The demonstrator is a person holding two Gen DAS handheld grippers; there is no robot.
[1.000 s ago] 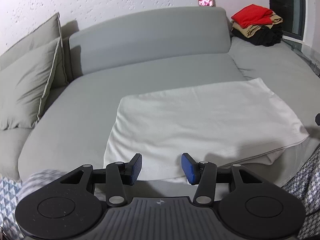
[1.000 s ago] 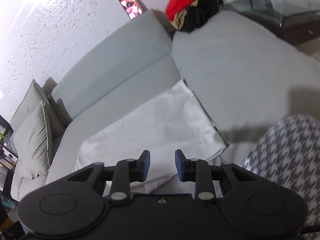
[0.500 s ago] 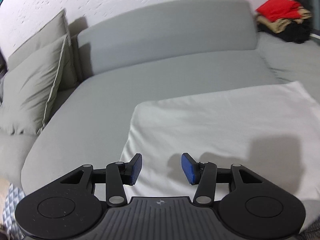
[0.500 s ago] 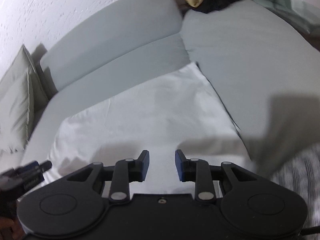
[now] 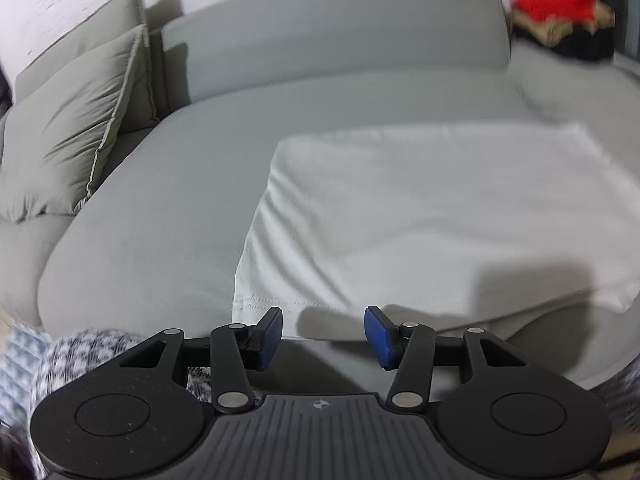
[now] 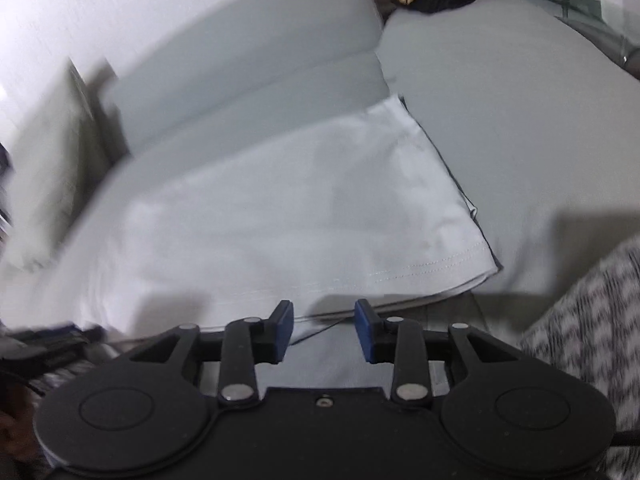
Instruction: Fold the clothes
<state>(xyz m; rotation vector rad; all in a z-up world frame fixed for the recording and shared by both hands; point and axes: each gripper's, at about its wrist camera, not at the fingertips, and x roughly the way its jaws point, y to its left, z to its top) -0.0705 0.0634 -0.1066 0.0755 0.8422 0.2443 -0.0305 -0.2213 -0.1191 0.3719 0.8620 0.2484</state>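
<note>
Both of my grippers have dropped toward the near hem of the garment since the earlier frames, and the cloth now fills more of each view. My left gripper (image 5: 323,330) stands with its jaws about half open and nothing between them. My right gripper (image 6: 324,326) has just been opening its jaws; they stand somewhat narrower than the left pair and are likewise empty. The white, partly folded cotton garment (image 5: 420,216) lies flat on the seat of the grey upholstered sofa (image 5: 160,200), its long axis running across both views, parallel to the seat's front edge. Its stitched hem lies directly ahead of and just below both pairs of jaws. The left jaws face the hem near the garment's left corner (image 5: 240,304); the right jaws face the hem close to the right corner (image 6: 480,268). Neither touches the cloth. Both grippers point steeply downward and forward, the right view being canted. I judge the coming step to be a pinch of the near edge at both ends. A stack of red, tan and black clothes (image 5: 560,20) rests far back on the sofa, well apart. Two grey cushions (image 5: 68,136) lean at the left end.
</note>
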